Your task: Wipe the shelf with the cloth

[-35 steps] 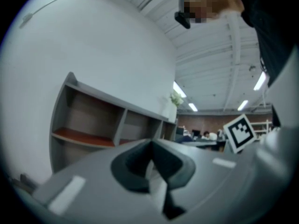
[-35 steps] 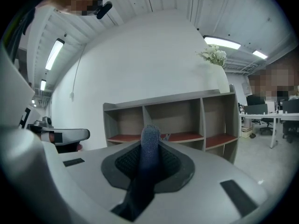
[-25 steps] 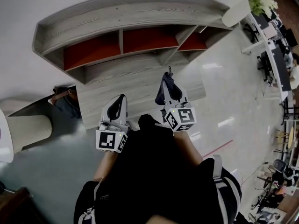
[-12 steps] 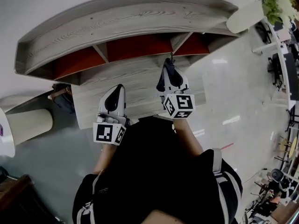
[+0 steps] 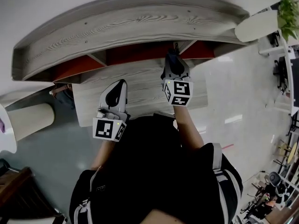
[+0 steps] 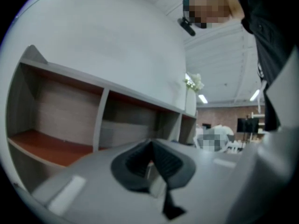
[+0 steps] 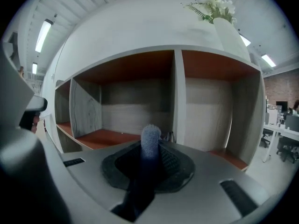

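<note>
Jaws of the right gripper (image 7: 153,157) clamp the cloth (image 7: 150,135), likely soft, light and floppy, best held mid-fold, its tip at 12 o'clock toward the shelf (image 7: 106,137). Left gripper (image 6: 150,162) jaws are together, holding nothing.

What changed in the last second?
The right gripper, shut on the cloth, moved forward toward the shelf. Its tip now sits at the edge of the red-lined compartments. The left gripper edged forward only slightly. Unchanged: the cloth stays clamped in the right gripper, the left gripper stays shut and empty, and nothing was let go.
</note>
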A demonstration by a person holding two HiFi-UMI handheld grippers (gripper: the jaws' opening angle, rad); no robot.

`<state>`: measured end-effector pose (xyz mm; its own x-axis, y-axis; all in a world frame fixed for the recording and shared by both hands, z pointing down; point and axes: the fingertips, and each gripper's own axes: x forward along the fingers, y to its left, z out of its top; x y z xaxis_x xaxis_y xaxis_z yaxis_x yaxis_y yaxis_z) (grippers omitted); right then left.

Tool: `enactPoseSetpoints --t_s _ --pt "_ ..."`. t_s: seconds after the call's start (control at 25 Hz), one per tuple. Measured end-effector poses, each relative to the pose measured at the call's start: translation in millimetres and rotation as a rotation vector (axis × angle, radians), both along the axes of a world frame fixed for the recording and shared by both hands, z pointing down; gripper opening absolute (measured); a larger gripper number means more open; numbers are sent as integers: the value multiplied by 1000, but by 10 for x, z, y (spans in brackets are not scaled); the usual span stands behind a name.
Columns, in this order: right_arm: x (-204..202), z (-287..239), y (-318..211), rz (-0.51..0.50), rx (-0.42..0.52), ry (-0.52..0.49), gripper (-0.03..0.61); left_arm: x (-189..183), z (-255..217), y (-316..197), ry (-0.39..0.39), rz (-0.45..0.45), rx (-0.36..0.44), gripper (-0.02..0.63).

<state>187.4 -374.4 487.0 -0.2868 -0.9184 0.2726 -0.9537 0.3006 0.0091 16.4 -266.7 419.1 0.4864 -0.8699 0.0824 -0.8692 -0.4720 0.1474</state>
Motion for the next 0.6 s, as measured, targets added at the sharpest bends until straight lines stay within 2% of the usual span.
enactPoseSetpoints --t_s 0.6 --pt "-234 294 -377 26 -156 130 54 -279 16 -104 35 19 14 5"
